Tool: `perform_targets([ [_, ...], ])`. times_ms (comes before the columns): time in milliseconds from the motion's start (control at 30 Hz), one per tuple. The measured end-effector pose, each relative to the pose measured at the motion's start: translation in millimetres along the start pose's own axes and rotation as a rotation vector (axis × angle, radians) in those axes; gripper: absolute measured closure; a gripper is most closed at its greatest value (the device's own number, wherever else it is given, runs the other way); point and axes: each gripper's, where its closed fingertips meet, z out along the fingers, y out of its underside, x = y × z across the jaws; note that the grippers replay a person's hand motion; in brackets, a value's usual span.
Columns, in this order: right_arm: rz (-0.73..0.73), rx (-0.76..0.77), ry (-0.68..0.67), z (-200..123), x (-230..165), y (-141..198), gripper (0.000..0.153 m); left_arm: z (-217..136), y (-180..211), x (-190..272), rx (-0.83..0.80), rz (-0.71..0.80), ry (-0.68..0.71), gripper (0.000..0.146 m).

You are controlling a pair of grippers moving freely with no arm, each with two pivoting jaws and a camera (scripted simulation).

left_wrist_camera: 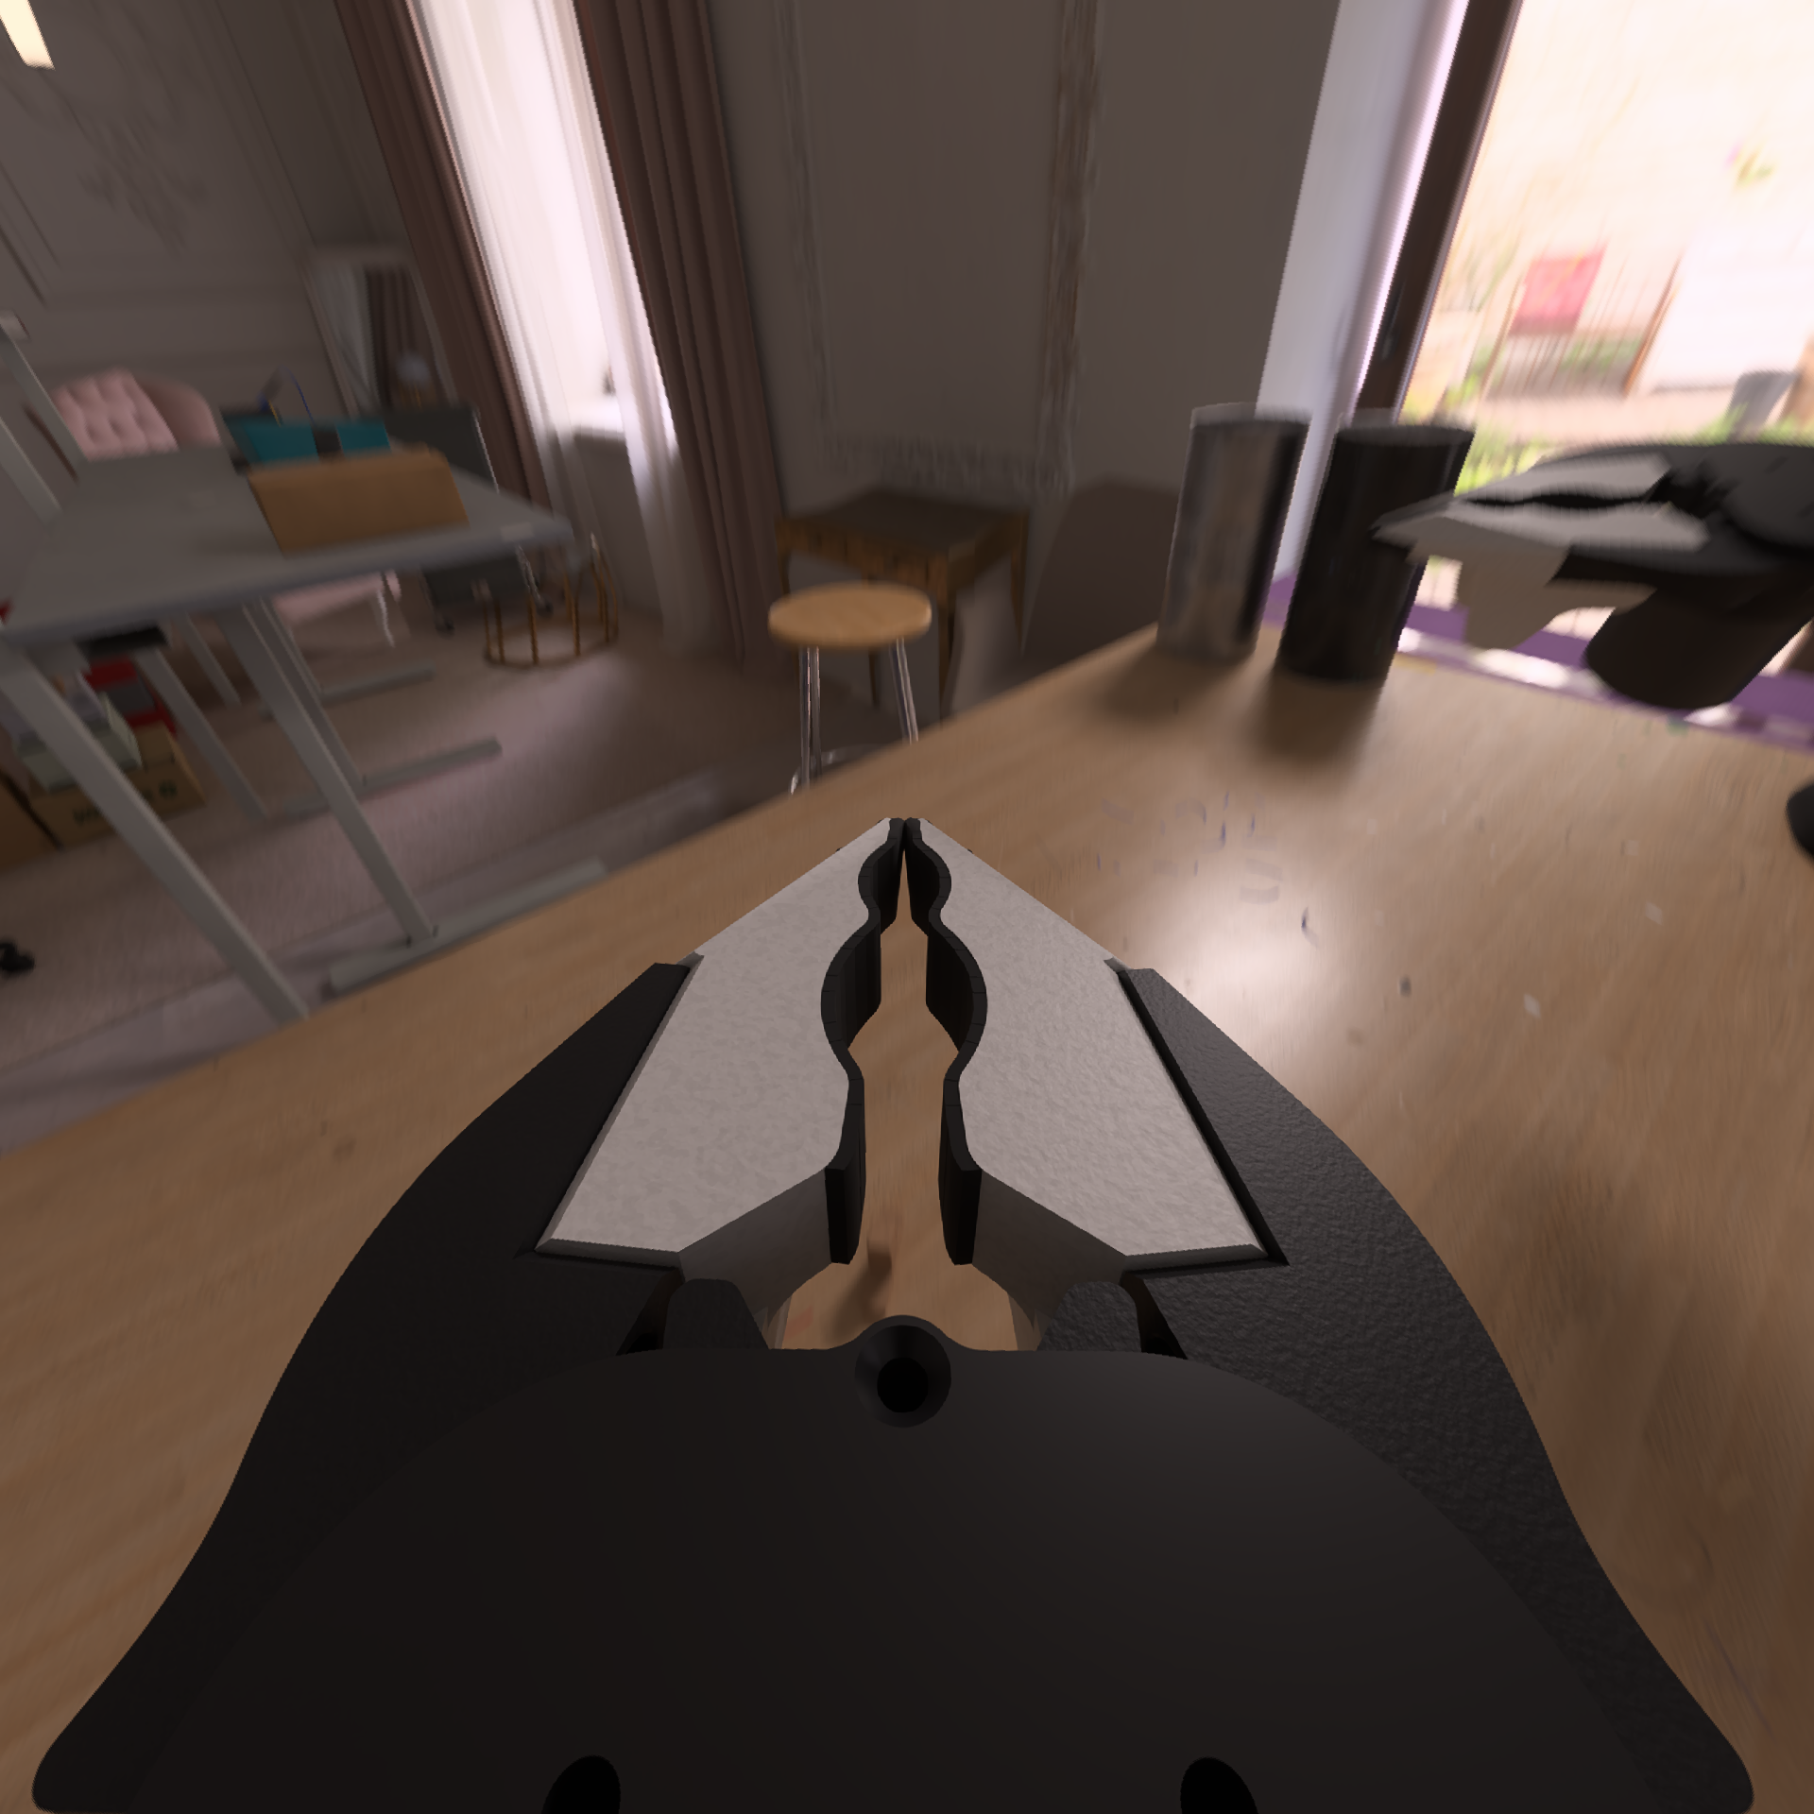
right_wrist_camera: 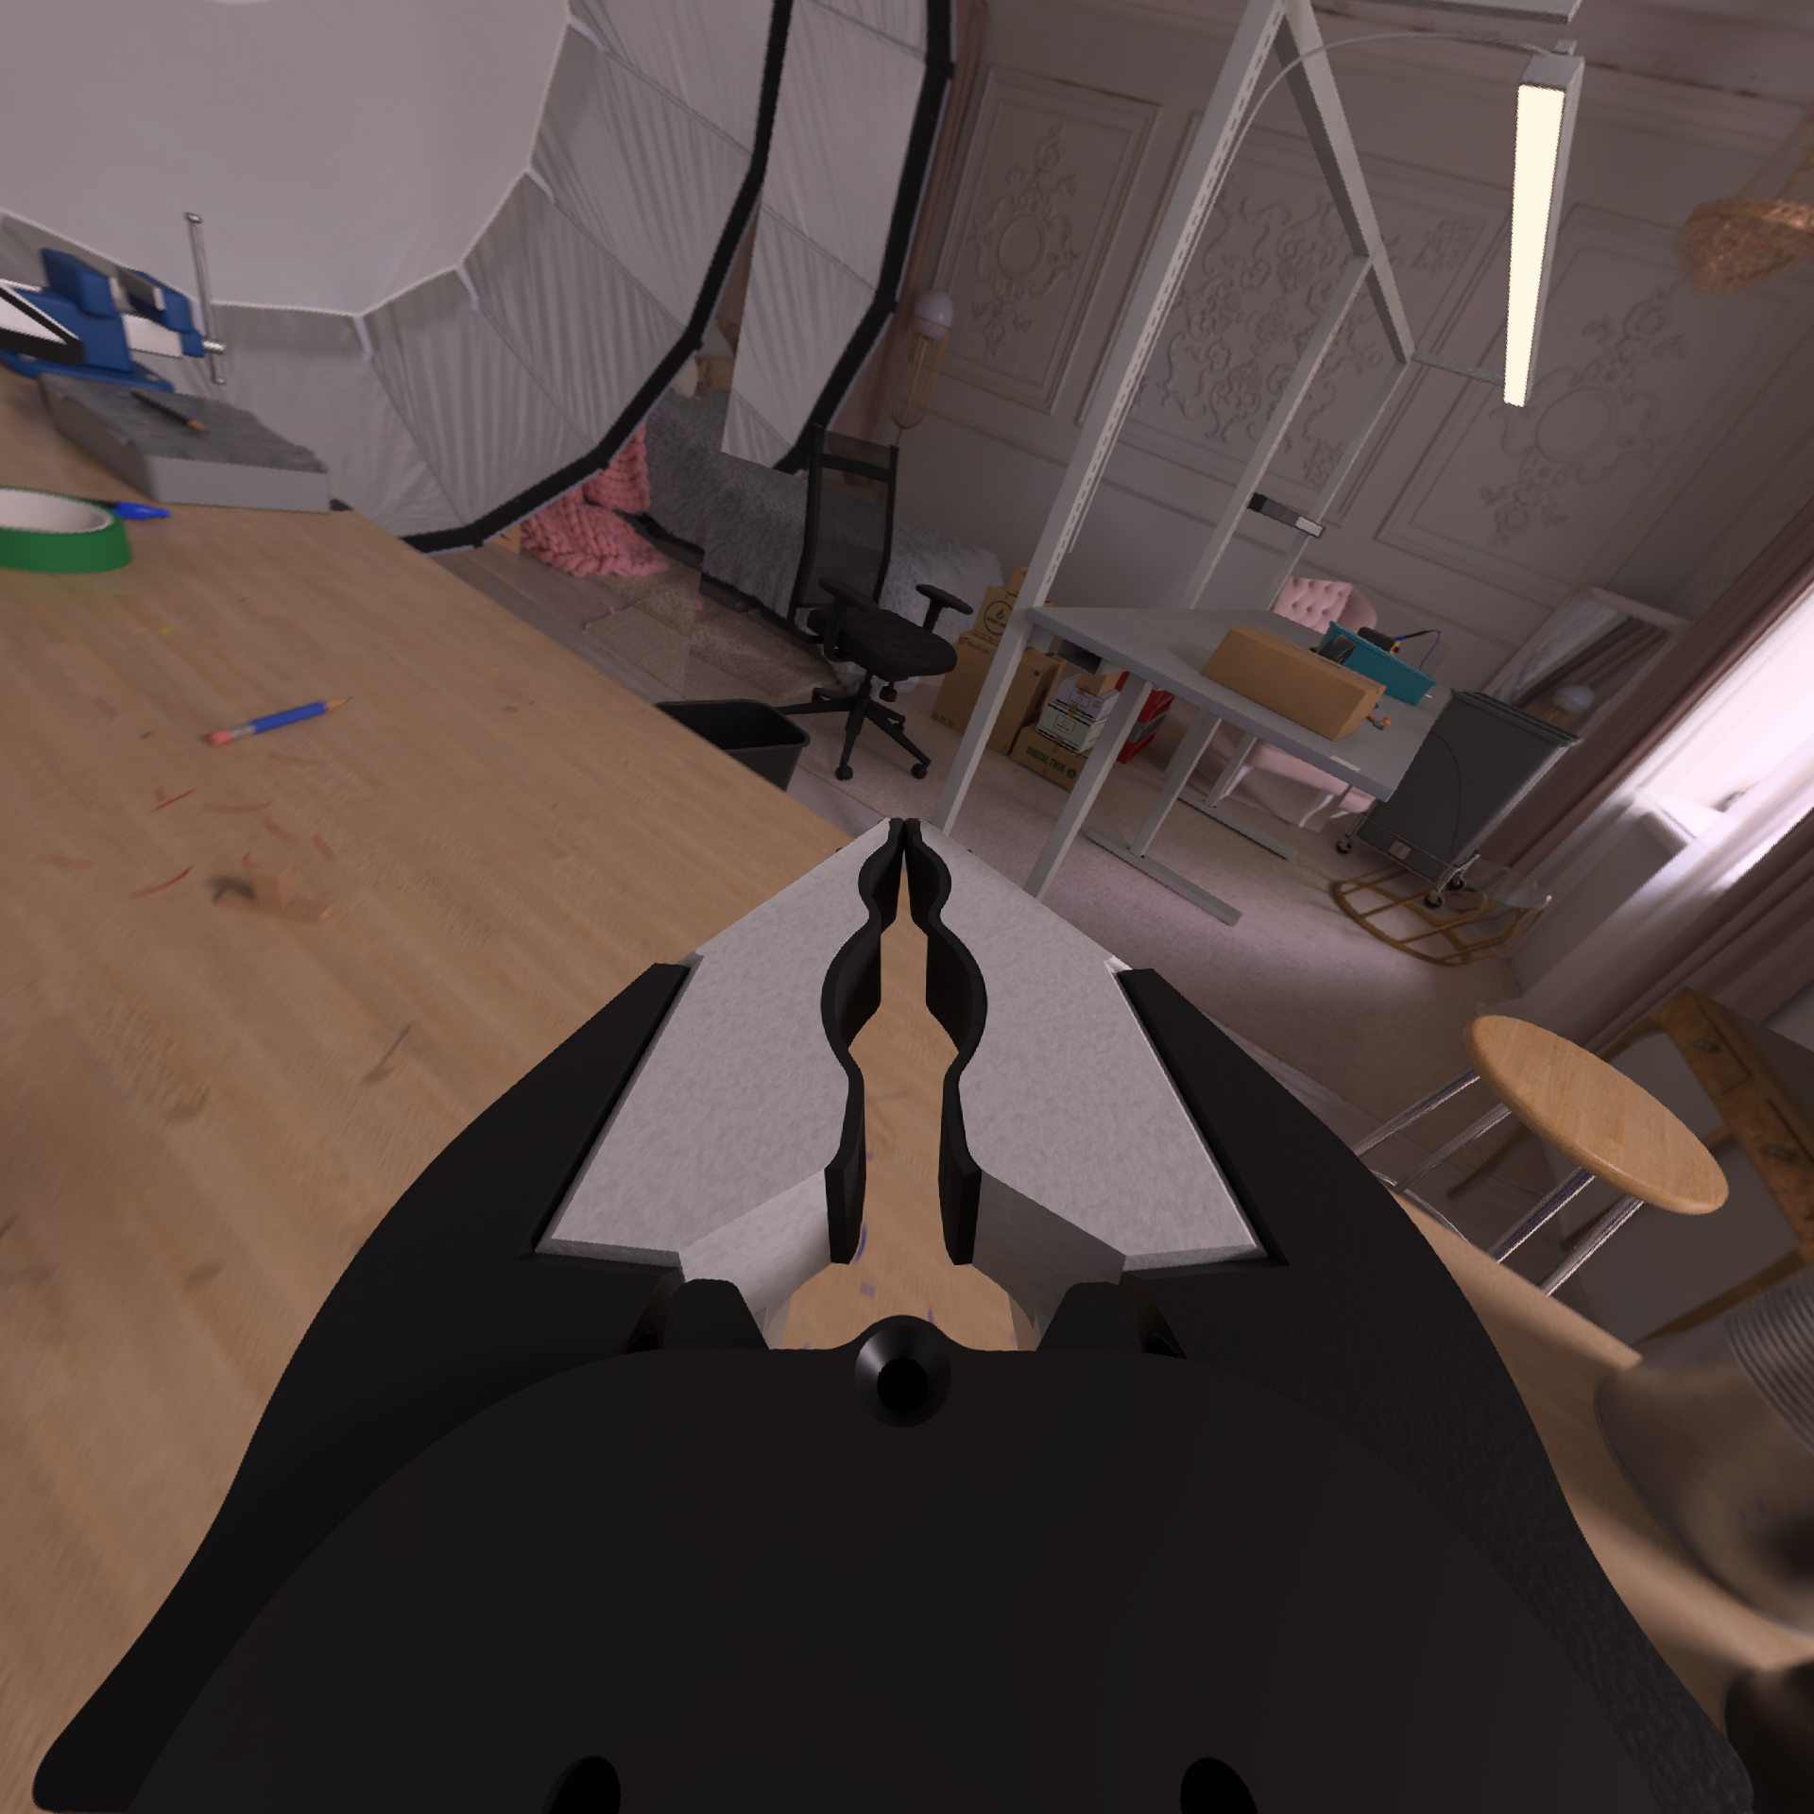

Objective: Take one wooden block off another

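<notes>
No wooden block shows in either view. My left gripper (left_wrist_camera: pixel 903 829) is shut and empty, held above the wooden table (left_wrist_camera: pixel 1374 1031) near its far edge. My right gripper (right_wrist_camera: pixel 903 829) is shut and empty, also over the table (right_wrist_camera: pixel 344 982) near its edge. The right gripper also shows in the left wrist view (left_wrist_camera: pixel 1394 530) at the far right, its fingers together, hovering beside two dark cylinders.
Two dark cylinders (left_wrist_camera: pixel 1227 530) (left_wrist_camera: pixel 1364 550) stand at the table's far edge. A blue pencil (right_wrist_camera: pixel 280 720), a green tape roll (right_wrist_camera: pixel 69 535), a grey tray (right_wrist_camera: pixel 186 442) and a blue vise (right_wrist_camera: pixel 108 319) lie to the left. A round stool (right_wrist_camera: pixel 1590 1109) stands off the table.
</notes>
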Motion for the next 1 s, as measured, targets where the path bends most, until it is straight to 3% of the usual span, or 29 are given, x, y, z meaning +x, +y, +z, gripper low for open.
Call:
perform_targets([
  [200,0.019,-0.003,0.031,-63.9,-9.3,46.4,0.153,-9.6,100.3,19.9,-0.334,0.017,0.019,0.144],
  [400,0.105,-0.014,0.054,-78.7,-2.8,79.6,0.153,1.5,175.8,20.2,-0.618,0.071,0.017,0.14],
  [667,0.008,-0.077,0.002,-73.6,-15.0,102.2,0.153,7.8,207.9,9.2,-0.726,0.058,0.022,0.138],
  [800,0.05,-0.077,-0.022,-72.3,-17.5,105.0,0.153,20.3,205.0,-9.9,-0.711,-0.001,-0.041,0.135],
  [1000,0.094,-0.089,-0.027,-71.2,-15.7,109.9,0.153,33.5,205.4,-11.6,-0.814,-0.115,-0.001,0.125],
])
